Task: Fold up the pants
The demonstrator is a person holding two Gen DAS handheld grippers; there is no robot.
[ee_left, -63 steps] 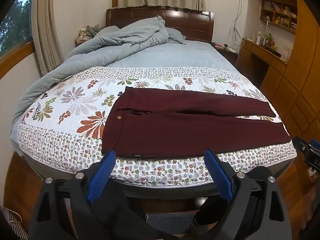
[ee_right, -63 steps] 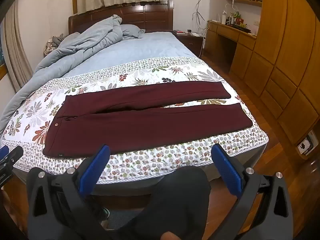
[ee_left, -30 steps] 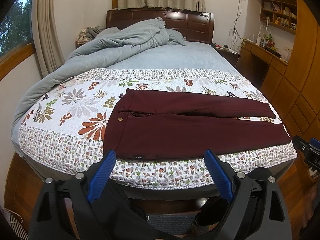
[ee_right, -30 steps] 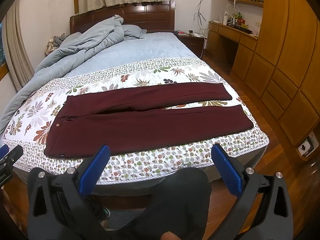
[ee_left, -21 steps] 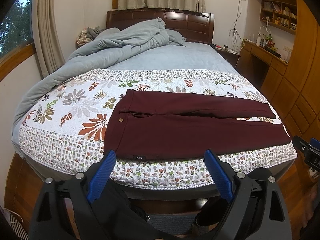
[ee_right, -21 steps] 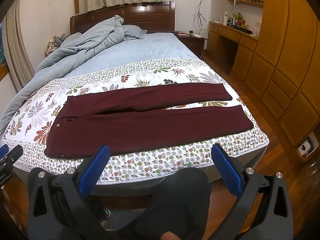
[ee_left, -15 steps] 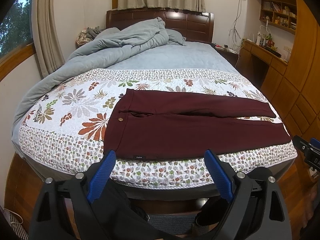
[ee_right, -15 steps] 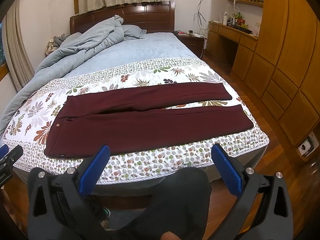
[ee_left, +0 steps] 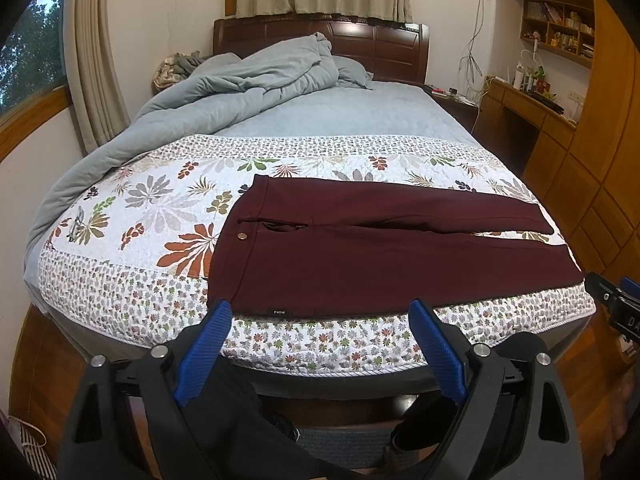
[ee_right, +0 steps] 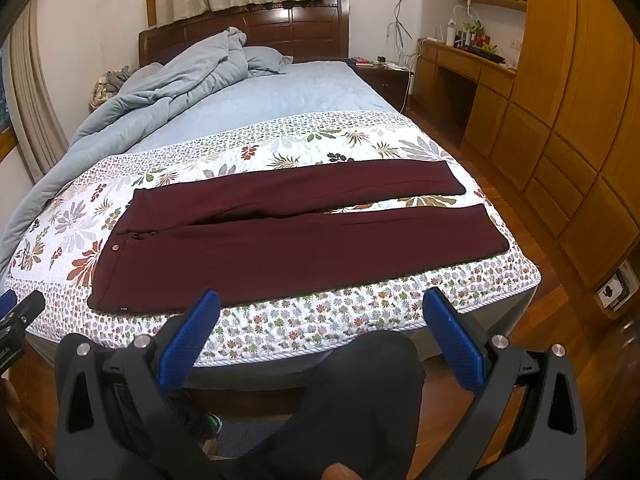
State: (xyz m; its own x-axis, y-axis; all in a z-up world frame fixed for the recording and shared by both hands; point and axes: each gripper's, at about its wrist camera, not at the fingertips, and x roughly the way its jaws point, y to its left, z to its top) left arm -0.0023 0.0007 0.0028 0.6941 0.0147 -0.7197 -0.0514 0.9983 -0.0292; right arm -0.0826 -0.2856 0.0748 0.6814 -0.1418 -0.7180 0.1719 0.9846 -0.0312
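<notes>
Lying flat: pants (ee_left: 384,256) | quilt (ee_left: 132,216) | left gripper (ee_left: 320,344), right gripper (ee_right: 320,332) agape

1. The left gripper (ee_left: 320,344) has its two blue-padded fingers (ee_left: 202,354) spread wide apart, with nothing between them.
2. The right gripper (ee_right: 320,336) is likewise spread wide and empty, its blue fingers (ee_right: 454,340) pointing forward.
3. Both grippers are level and side by side; each shows at the edge of the other's view.
4. The person's dark-clad leg (ee_right: 360,404) is below the right gripper.

Bed (ee_left: 360,384) under floral quilt (ee_left: 152,216), maroon pants (ee_left: 380,256), grey duvet (ee_left: 248,84)
</notes>
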